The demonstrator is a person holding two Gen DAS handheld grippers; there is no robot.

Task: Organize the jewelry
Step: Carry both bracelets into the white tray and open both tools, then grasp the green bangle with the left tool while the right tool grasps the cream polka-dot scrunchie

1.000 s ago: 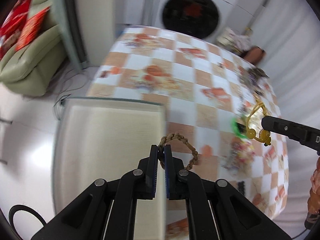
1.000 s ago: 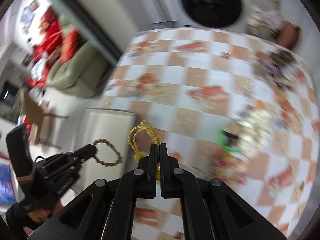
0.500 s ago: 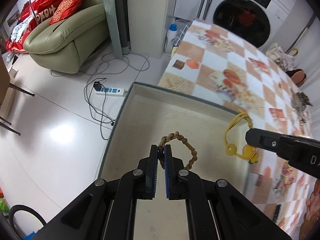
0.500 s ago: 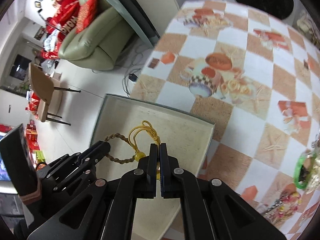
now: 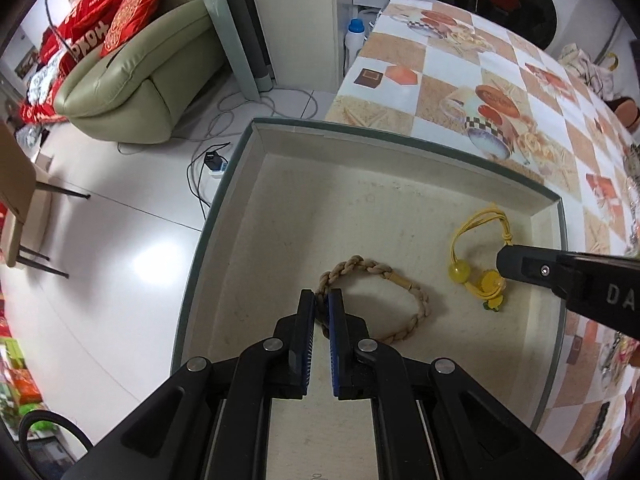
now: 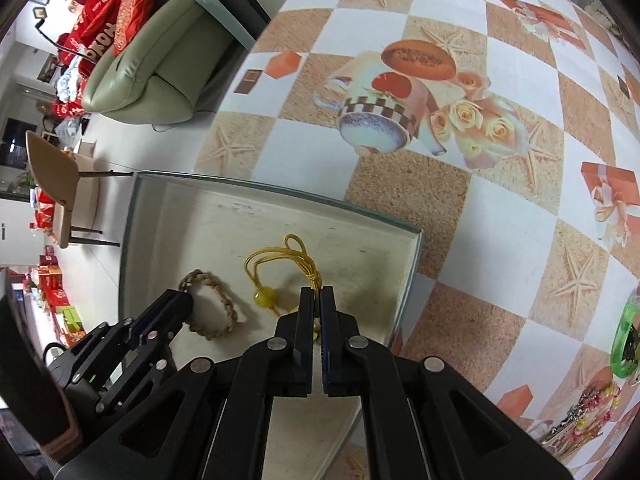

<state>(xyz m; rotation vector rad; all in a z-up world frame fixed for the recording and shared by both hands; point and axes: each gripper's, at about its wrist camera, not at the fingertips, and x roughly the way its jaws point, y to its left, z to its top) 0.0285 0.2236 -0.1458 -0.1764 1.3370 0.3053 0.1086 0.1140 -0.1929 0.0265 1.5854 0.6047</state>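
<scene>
My left gripper [image 5: 321, 298] is shut on a tan braided bracelet [image 5: 404, 280], which lies low over the floor of a shallow cream tray [image 5: 256, 184]. My right gripper [image 6: 320, 292] is shut on a yellow cord bracelet with amber beads [image 6: 280, 264], also down inside the tray [image 6: 360, 216]. In the left wrist view the yellow bracelet [image 5: 464, 240] hangs from the right gripper's tip [image 5: 506, 264], to the right of the braided one. In the right wrist view the braided bracelet [image 6: 220, 304] sits at the left gripper's tip [image 6: 184, 300].
The tray sits at the corner of a table with a checked orange and white cloth [image 6: 480, 200]. A green bangle [image 6: 624, 340] and a heap of beaded jewelry [image 6: 584, 412] lie to the right. A sofa [image 5: 132, 80], a chair [image 6: 60, 200] and floor cables [image 5: 216, 160] are beyond the edge.
Both grippers have moved left from the jewelry pile to the tray and lowered, each still carrying its bracelet. The bracelets now sit near the tray floor.
</scene>
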